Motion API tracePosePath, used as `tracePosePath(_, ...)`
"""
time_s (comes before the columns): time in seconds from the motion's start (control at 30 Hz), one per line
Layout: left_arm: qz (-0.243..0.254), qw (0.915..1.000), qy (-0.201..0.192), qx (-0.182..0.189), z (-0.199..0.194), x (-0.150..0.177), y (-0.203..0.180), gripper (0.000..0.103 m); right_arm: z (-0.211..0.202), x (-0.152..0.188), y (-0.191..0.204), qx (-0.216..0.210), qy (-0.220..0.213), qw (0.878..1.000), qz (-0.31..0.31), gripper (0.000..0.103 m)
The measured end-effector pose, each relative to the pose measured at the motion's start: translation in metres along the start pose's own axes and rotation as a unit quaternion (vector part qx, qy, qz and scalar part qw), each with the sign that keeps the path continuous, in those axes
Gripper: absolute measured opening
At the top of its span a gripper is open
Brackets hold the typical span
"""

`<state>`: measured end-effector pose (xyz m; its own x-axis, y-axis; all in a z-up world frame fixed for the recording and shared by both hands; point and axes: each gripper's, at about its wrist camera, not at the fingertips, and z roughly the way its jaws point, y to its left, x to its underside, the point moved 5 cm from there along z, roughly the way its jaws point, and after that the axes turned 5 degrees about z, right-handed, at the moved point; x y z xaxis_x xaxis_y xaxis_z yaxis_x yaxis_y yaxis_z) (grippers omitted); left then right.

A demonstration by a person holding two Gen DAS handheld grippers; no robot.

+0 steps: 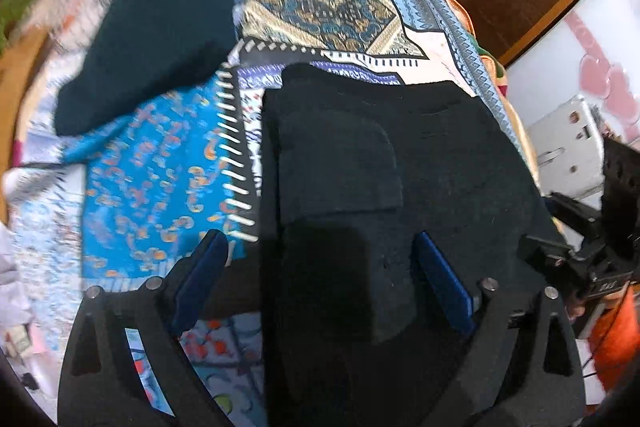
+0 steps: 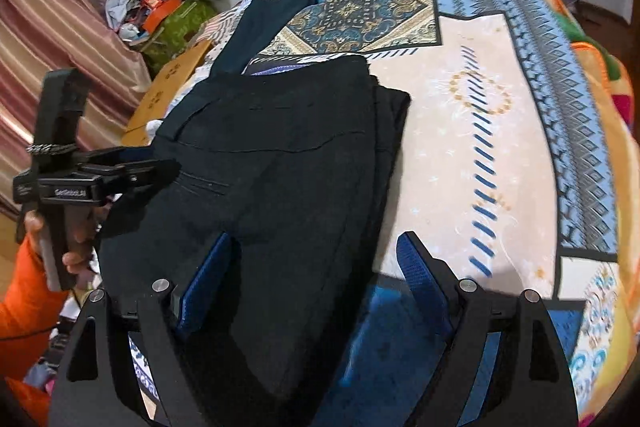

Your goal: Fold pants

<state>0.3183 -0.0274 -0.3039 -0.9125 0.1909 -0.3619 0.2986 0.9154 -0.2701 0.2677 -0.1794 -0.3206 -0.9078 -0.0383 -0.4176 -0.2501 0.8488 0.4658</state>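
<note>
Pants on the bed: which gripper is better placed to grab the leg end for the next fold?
Left, probably. The left gripper is open on the side where the leg end trails off; the right gripper sits over the waist part.

White lettering is showing on the black clamp plate of the left gripper rig, seen from the right wrist view; too blurred to be reading it reliably. A similar white mark is sitting on the other rig's plate, also illegible. Nothing else is carrying text.
</note>
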Motion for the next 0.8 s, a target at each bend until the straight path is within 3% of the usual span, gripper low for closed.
tracePosePath(0.13, -0.043, 0.9974, 0.017, 0.055, 0.013, -0.005, 0.008, 0.097, 0.007, -0.003, 0.003, -0.02, 0.009, 1.0, -0.004, 0.081)
tracePosePath(0.23, -0.039, 0.9972, 0.017, 0.061, 0.014, -0.01, 0.006, 0.092, 0.01, -0.005, 0.005, -0.035, 0.011, 0.999, -0.008, 0.07)
tracePosePath(0.33, -0.04, 0.9955, 0.019, 0.084, 0.012, -0.017, 0.001, 0.071, 0.011, -0.007, 0.004, -0.047, 0.011, 0.999, 0.0, 0.058)
tracePosePath(0.43, -0.047, 0.9964, 0.03, 0.063, 0.013, -0.024, 0.0, 0.062, 0.009, -0.009, 0.007, -0.045, 0.007, 0.999, 0.0, 0.047)
tracePosePath(0.63, -0.03, 0.9994, 0.008, 0.016, -0.001, -0.023, -0.01, 0.041, -0.006, -0.009, 0.03, -0.004, -0.026, 0.998, -0.058, 0.026)
tracePosePath(0.8, 0.008, 0.9995, -0.031, -0.005, -0.031, -0.015, -0.027, 0.027, -0.025, -0.007, 0.05, -0.003, -0.046, 0.994, -0.095, 0.023)
